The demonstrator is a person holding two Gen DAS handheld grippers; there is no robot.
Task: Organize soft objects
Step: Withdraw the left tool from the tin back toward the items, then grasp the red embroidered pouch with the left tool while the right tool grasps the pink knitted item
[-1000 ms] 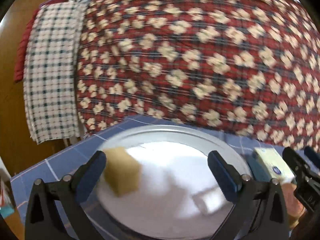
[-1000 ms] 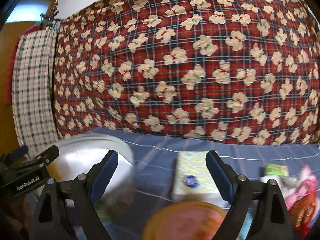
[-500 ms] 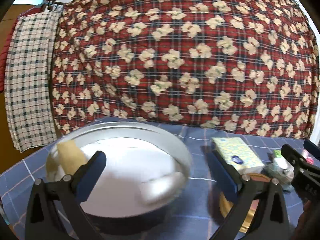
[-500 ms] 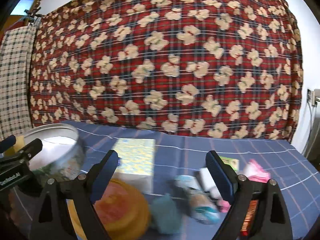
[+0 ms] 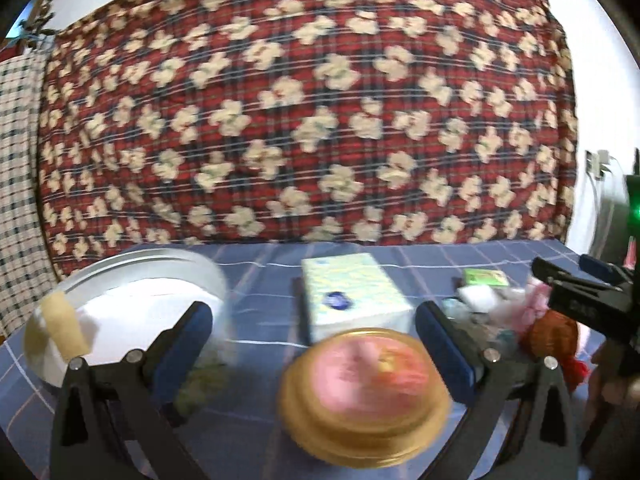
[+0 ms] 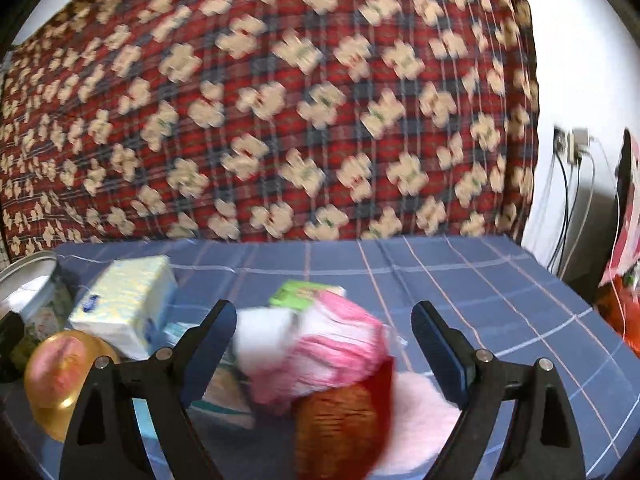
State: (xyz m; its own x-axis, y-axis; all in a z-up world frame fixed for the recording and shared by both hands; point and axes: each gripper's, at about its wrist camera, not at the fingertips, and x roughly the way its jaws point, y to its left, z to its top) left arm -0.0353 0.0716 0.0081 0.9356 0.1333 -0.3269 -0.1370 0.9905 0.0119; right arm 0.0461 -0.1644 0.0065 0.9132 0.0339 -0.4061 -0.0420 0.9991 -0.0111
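My left gripper [image 5: 316,340] is open, with nothing pressed between its blue pads. Below it on the blue checked cloth stands a round gold tin [image 5: 364,392] with a pink lid. At the far left a metal basin [image 5: 132,264] holds a yellow sponge [image 5: 66,326]. My right gripper [image 6: 326,326] is open too, hovering over a heap of soft things: a pink-and-white striped cloth [image 6: 340,348], an orange knitted piece [image 6: 340,428] and a pale pink fluffy piece [image 6: 420,412]. In the left wrist view the right gripper [image 5: 580,296] shows at the right edge above that heap.
A yellow-patterned tissue pack [image 5: 352,296] [image 6: 128,304] lies behind the gold tin [image 6: 68,376]. A green packet [image 6: 304,294] sits at the back of the heap. A red plaid quilt [image 5: 312,112] hangs behind the table. Cables [image 6: 568,200] run down the right wall.
Both grippers swung to the right along the table. The basin with the sponge slid to the left of view. The tissue pack, the gold tin and the soft heap came in. Both stayed open.
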